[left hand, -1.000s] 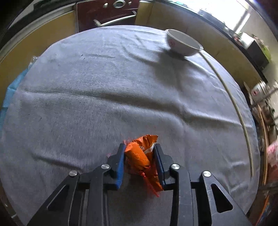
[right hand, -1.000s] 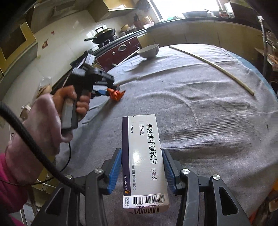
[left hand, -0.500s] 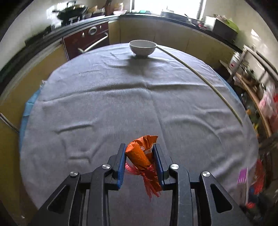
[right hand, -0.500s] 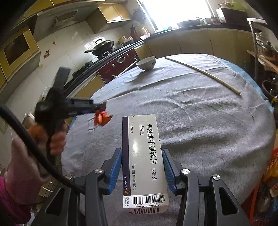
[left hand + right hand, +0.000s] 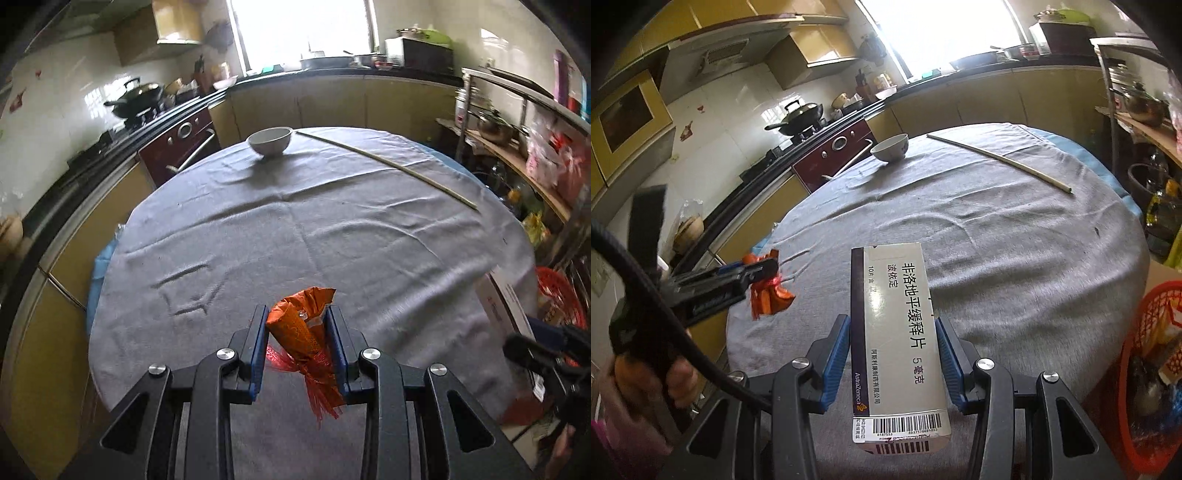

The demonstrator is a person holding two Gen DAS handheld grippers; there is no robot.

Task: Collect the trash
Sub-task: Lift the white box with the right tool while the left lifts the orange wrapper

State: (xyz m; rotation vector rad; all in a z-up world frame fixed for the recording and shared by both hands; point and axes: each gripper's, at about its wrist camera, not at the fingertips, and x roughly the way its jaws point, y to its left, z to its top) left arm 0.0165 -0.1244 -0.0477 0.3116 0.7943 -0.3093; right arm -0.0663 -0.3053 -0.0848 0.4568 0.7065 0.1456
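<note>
**Trash held in both grippers above the round table**

Trash is clamped in each tool. The left gripper [image 5: 297, 347] has its blue pads closed on a crumpled orange wrapper [image 5: 301, 325], pinched at its upper part, with red shreds hanging loose below the jaws. The right gripper [image 5: 894, 354] holds a white medicine box [image 5: 897, 332] lengthwise between its pads, with much of the box sticking out past the fingertips and its barcode end pointing back toward the camera.

Both items hang above the grey tablecloth [image 5: 332, 229], near its closest edge. Farther off on the cloth are a white bowl [image 5: 269, 142] and a long thin stick [image 5: 388, 164], well apart from both grippers. A red basket [image 5: 1156, 354] sits beside the table on the right, low down, with things already inside it.

Risks, as a judgement: the smooth box could pivot or slide out if swung quickly. The wrapper's loose shreds could snag on the basket's mesh and fall outside it.
</note>
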